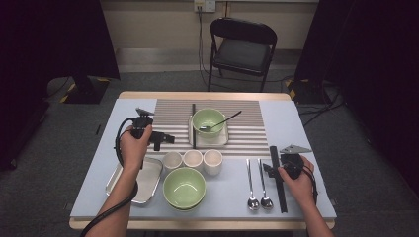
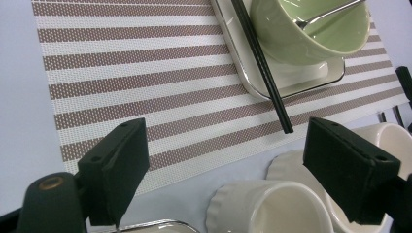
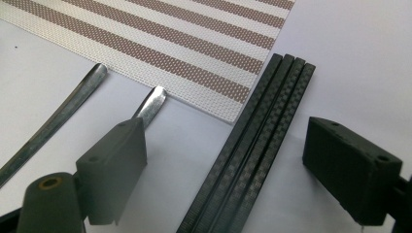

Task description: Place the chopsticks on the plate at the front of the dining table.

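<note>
Open jaws above white cups (image 2: pixel 272 213) beside striped placemat (image 2: pixel 145 82)

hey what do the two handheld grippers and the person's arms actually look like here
Both the left gripper and right gripper are matte black with two blocky, flat-faced jaws. Each carries a grey three-cornered plate on top. A black cable trails down the left forearm. The forearms are bare; no sleeves are visible.

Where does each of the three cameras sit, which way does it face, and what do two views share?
High view: above the near table edge, looking forward and down; both forearms, left gripper and right gripper show.
Left gripper view: between its open jaws, facing the cups and striped mat.
Right gripper view: between its open jaws, facing the chopsticks.
Shared by both gripper views: the mat.
</note>
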Motion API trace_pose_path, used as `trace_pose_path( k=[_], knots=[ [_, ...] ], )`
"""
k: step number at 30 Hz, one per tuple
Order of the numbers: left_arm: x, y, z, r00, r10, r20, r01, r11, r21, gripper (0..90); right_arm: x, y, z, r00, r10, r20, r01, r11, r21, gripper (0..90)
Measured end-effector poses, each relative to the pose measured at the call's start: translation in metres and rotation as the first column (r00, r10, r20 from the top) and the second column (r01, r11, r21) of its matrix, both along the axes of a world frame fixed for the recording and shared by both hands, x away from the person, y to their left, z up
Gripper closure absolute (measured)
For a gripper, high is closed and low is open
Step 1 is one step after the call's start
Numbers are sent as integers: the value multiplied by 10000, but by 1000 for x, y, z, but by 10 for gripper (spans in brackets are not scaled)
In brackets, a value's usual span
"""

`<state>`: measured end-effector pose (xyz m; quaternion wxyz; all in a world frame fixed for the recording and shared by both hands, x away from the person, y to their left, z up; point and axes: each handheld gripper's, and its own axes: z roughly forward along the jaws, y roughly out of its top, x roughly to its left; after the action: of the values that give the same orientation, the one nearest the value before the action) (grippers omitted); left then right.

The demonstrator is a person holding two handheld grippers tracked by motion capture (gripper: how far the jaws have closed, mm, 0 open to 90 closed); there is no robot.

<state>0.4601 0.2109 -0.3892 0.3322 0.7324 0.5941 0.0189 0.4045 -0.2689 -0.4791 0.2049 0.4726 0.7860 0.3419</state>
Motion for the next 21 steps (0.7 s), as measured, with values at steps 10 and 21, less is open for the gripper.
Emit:
trace_pose_path(
  k=[10, 21],
  knots=[
    [-3, 3, -2, 10000, 1, -83, -2, 10000, -24, 164, 0, 0, 0, 10000, -22, 3, 22, 10000, 26, 152],
    [-6, 4, 0, 9999, -104, -132, 104, 9999, -14, 164, 0, 0, 0, 10000, -7, 5, 7, 10000, 15, 152]
  ],
)
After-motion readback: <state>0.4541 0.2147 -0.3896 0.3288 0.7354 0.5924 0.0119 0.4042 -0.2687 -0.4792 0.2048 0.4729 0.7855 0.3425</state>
